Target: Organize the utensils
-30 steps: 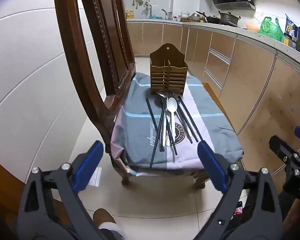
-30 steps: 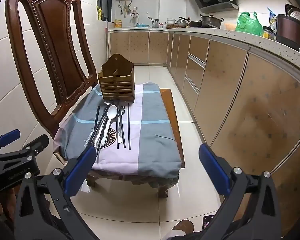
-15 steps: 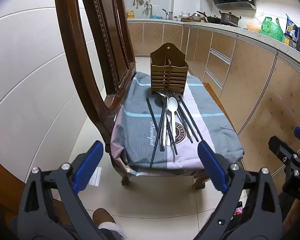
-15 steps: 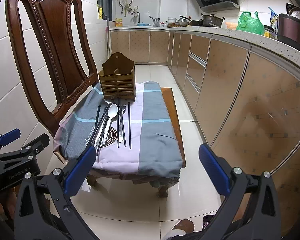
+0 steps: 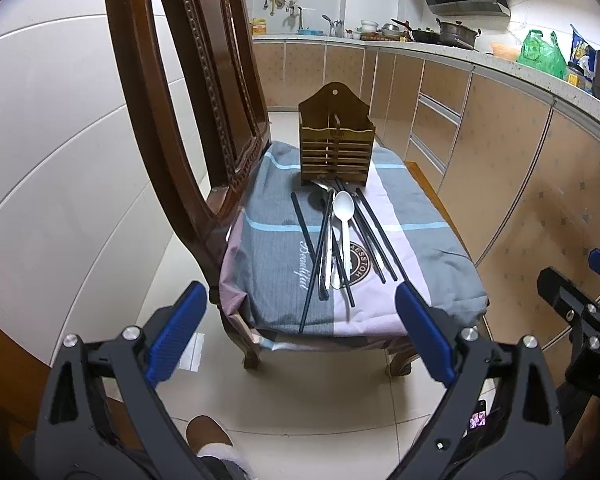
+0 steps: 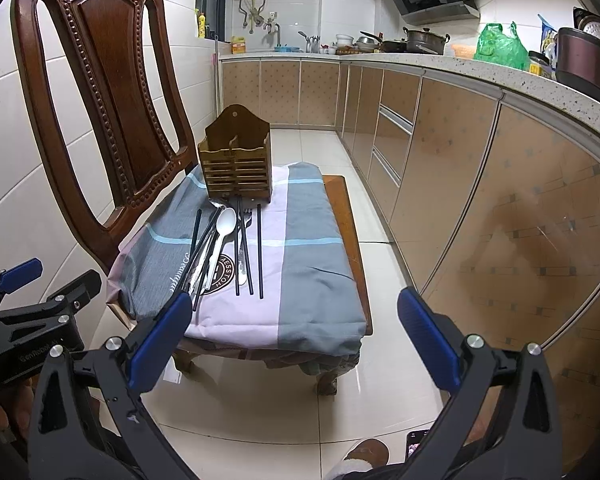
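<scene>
A brown slatted wooden utensil holder [image 5: 334, 148] [image 6: 236, 168] stands at the far end of a cloth-covered chair seat [image 5: 268, 272] [image 6: 300, 280]. In front of it lie a white plastic spoon [image 5: 343, 216] [image 6: 222, 236], several black chopsticks [image 5: 376, 236] [image 6: 259, 248] and metal cutlery [image 5: 327, 248], partly overlapping. My left gripper [image 5: 300, 328] is open and empty, hanging before the seat's near edge. My right gripper [image 6: 296, 332] is open and empty, also short of the seat.
The carved wooden chair back [image 5: 188, 92] [image 6: 96, 92] rises on the left beside a white tiled wall. Kitchen cabinets [image 6: 440, 160] and a cluttered counter run along the right. Beige floor tiles [image 6: 260, 400] lie below both grippers. A slippered foot [image 5: 208, 440] shows at the bottom.
Both grippers have edged slightly forward toward the chair; the seat looks a little nearer. Both stay open. The utensils have not moved.
</scene>
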`<state>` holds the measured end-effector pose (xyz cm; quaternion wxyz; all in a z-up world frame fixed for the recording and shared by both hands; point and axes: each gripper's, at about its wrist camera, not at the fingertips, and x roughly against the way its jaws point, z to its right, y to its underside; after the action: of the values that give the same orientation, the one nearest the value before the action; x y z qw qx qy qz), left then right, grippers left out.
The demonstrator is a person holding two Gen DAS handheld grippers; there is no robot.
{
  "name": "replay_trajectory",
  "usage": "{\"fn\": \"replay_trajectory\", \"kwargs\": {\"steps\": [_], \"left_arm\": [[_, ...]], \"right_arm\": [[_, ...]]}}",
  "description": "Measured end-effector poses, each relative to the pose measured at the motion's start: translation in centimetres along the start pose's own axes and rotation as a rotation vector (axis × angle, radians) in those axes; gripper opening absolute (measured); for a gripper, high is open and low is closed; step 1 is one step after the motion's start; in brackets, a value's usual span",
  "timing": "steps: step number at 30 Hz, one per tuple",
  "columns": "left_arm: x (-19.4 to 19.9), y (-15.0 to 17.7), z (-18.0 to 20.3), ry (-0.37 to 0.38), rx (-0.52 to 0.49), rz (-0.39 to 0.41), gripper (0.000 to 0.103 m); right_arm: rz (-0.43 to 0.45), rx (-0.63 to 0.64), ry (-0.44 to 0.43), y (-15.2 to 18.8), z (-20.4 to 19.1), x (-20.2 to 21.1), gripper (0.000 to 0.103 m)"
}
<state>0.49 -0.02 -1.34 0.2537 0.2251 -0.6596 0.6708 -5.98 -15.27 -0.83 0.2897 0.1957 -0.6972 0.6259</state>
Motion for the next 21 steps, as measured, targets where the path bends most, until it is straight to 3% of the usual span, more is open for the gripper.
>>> {"fn": "replay_trajectory", "kwargs": {"steps": [21], "left_arm": [[-0.14, -0.12, -0.20, 0.002, -0.001, -0.007, 0.094]], "right_arm": [[0.000, 0.002, 0.003, -0.07, 0.06, -0.16, 0.100]]}}
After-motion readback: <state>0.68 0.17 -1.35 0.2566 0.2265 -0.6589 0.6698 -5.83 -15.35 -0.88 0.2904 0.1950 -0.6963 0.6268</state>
